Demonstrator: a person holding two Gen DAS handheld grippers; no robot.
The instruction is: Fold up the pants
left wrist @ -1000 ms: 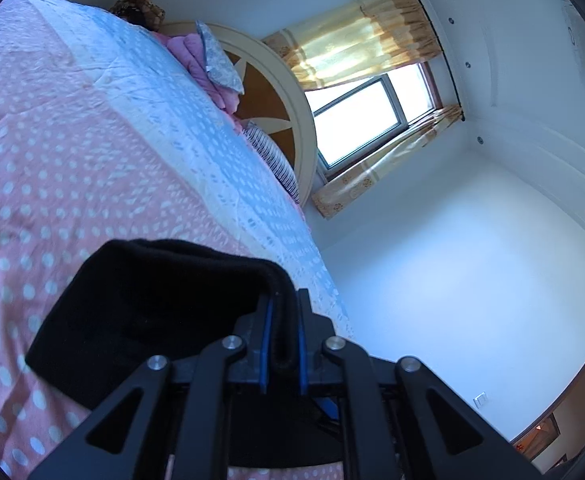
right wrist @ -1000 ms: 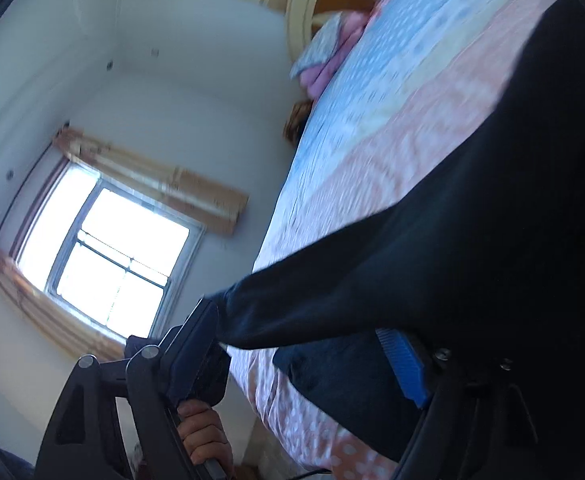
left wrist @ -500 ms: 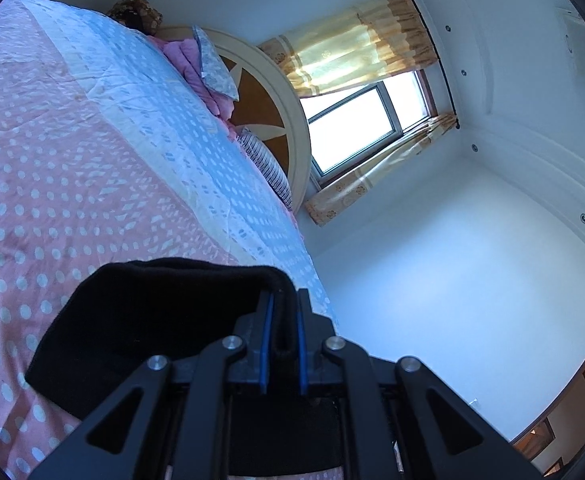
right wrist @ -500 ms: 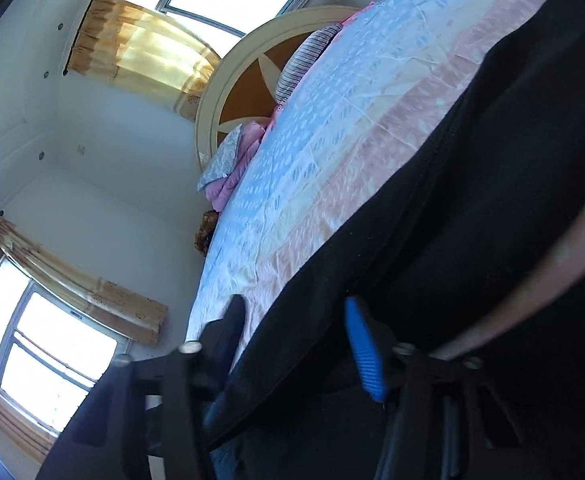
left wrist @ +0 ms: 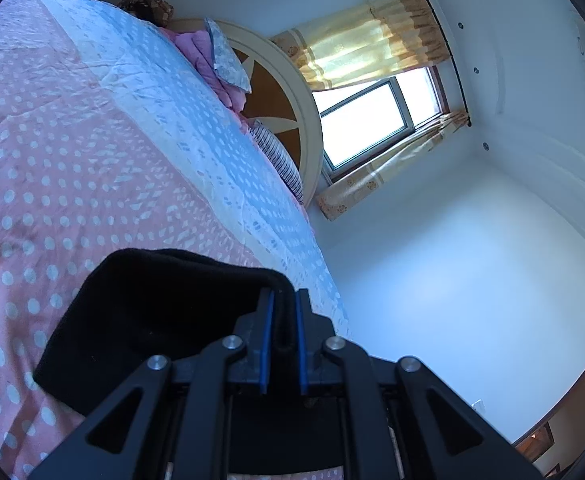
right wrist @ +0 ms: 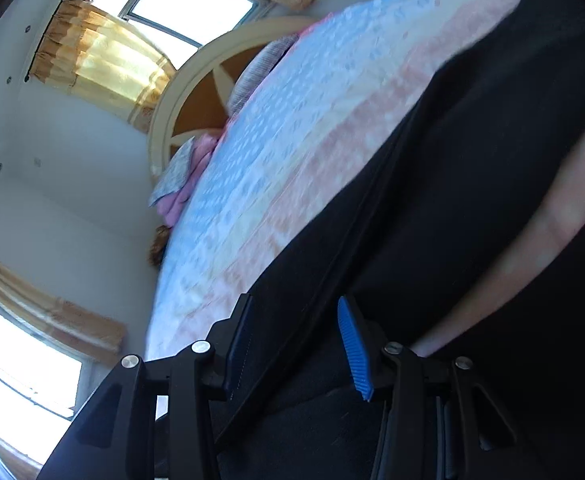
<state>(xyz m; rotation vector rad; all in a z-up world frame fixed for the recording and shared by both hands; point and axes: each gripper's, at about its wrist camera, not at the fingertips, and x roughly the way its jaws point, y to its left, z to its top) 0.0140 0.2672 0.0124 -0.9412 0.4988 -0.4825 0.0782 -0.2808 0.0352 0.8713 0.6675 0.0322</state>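
The black pants (left wrist: 144, 320) lie on a pink and blue dotted bedspread (left wrist: 72, 152). My left gripper (left wrist: 280, 300) is shut on an edge of the pants, the cloth pinched between its blue pads. In the right wrist view the pants (right wrist: 452, 184) stretch across the bedspread (right wrist: 276, 152). My right gripper (right wrist: 292, 316) is open, its fingers (right wrist: 352, 344) set on either side of a seam of the pants that runs between them.
A round cream headboard (left wrist: 288, 92) with folded pink bedding (left wrist: 196, 48) and a striped pillow (left wrist: 280, 156) stands at the bed's far end. A curtained window (left wrist: 372, 120) is behind it. A white wall is to the right.
My right gripper has swung from the air beside the bed down onto the pants, open around the seam. My left gripper stays shut on the cloth and has barely moved.
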